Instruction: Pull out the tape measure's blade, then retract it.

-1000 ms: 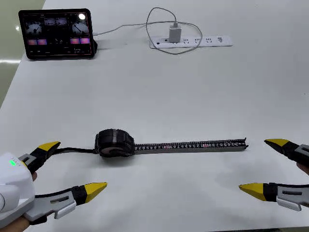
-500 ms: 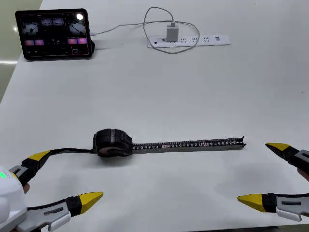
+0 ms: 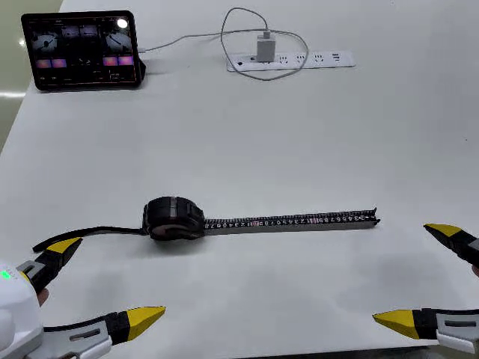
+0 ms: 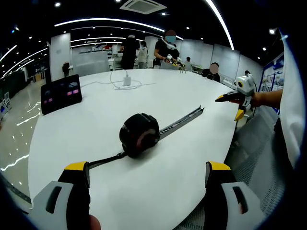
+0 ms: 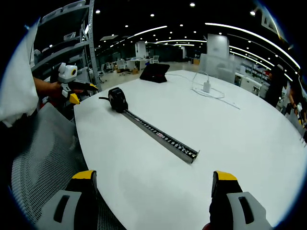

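A black tape measure (image 3: 174, 218) lies on the white table (image 3: 247, 149), its blade (image 3: 292, 221) pulled out to the right and resting flat. A black wrist strap (image 3: 93, 230) trails from the case to the left. My left gripper (image 3: 101, 284) is open at the near left, a short way in front of the case (image 4: 139, 133), touching nothing. My right gripper (image 3: 426, 277) is open at the near right, past the blade's hooked tip (image 5: 192, 155), with nothing between its jaws.
A tablet (image 3: 81, 49) with a lit screen stands at the far left. A white power strip (image 3: 290, 60) with a charger and looped cable lies at the far middle. In the left gripper view several people stand beyond the table's far edge.
Both grippers have drawn back toward the near edge and away from the tape measure. The tape measure and its extended blade lie as before.
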Motion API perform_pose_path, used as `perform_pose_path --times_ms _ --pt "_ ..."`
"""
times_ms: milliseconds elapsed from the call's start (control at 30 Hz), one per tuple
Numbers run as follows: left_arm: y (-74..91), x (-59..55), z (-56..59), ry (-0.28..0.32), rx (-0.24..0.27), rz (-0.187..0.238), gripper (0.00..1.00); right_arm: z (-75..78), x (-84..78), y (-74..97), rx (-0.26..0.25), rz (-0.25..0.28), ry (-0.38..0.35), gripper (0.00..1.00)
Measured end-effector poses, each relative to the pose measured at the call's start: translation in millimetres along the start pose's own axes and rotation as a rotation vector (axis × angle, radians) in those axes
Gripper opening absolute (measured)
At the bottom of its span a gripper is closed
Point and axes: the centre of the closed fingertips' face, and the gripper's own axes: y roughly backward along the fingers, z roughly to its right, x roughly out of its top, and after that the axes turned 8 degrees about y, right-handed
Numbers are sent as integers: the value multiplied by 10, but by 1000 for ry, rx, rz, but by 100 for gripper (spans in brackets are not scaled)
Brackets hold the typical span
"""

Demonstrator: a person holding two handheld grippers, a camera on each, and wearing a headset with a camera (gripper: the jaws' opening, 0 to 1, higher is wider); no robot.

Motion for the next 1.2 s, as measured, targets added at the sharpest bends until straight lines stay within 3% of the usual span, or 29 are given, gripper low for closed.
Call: perform_pose_path --times_ms 267,1200 --pt "3 -57 23 1 -9 -17 99 -5 -12 3 6 -2 -4 99" --pt "3 -17 23 2 -3 -19 97 -5 -33 -17 13 -1 -9 97"
